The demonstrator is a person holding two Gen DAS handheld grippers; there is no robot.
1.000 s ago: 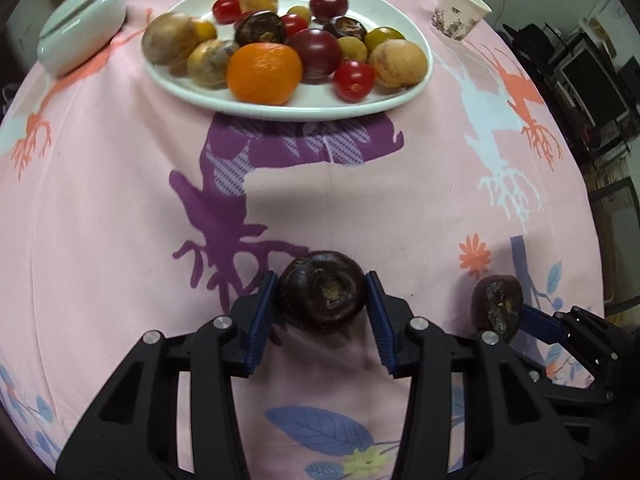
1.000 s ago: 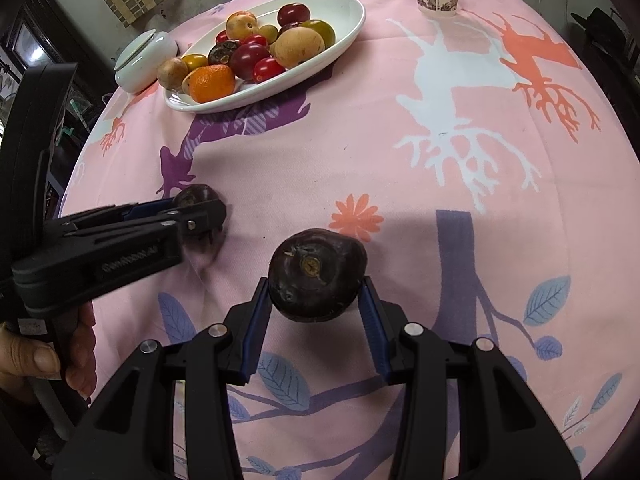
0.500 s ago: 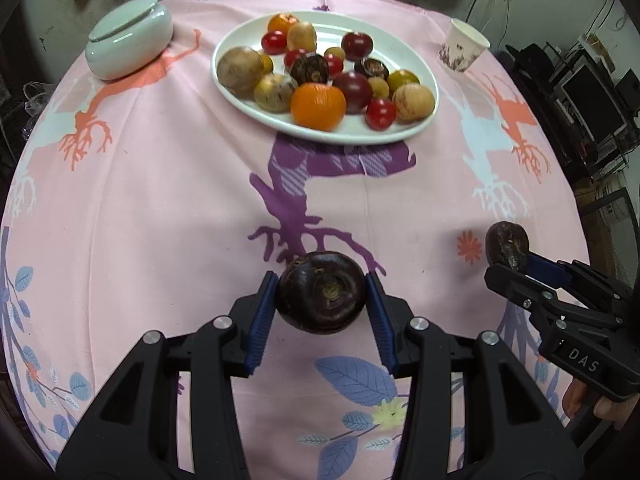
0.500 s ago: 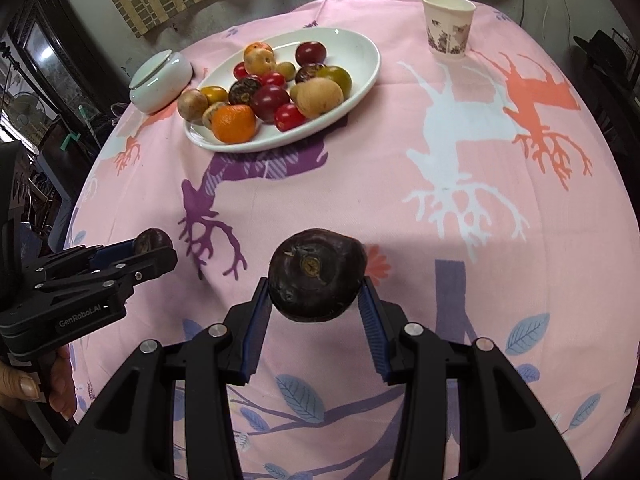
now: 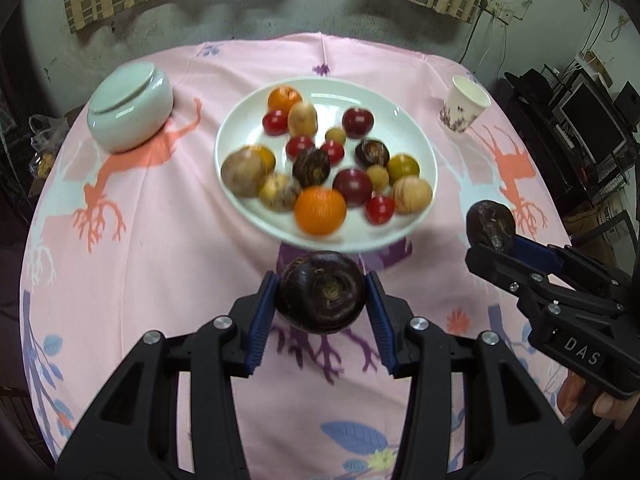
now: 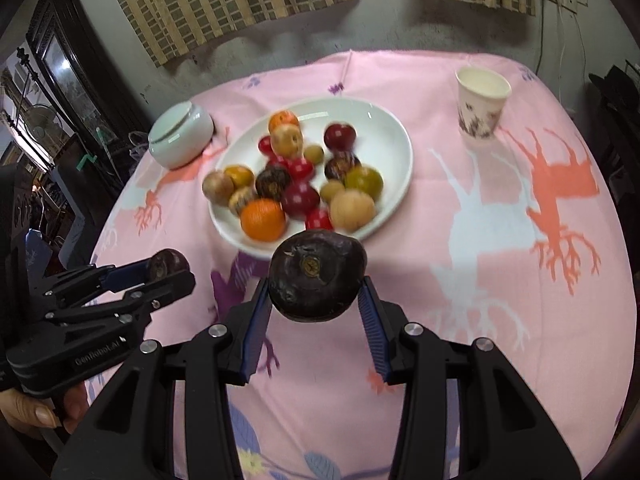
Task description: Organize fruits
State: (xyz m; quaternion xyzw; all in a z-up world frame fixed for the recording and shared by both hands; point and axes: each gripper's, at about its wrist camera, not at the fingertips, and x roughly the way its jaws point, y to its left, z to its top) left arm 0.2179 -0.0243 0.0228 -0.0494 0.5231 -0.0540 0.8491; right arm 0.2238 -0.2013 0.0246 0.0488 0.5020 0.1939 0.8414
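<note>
My left gripper (image 5: pixel 322 300) is shut on a dark purple round fruit (image 5: pixel 322 298) and holds it above the pink cloth, just in front of the white plate (image 5: pixel 404 128). My right gripper (image 6: pixel 316 280) is shut on a second dark purple fruit (image 6: pixel 316 276), also above the cloth near the plate's (image 6: pixel 384 128) front rim. Each gripper shows in the other's view, the right one (image 5: pixel 490 226) to the right and the left one (image 6: pixel 168 266) to the left. The plate holds several fruits, among them an orange (image 5: pixel 320 210).
A pale lidded bowl (image 5: pixel 130 112) stands left of the plate, and a paper cup (image 5: pixel 464 108) to its right. The round table carries a pink printed cloth (image 5: pixel 160 240). A wall and curtains lie behind, with shelves of equipment to the right.
Both grippers have risen and pulled back from the cloth with their fruits still held. The plate now sits lower and nearer in both views, and the wall shows behind.
</note>
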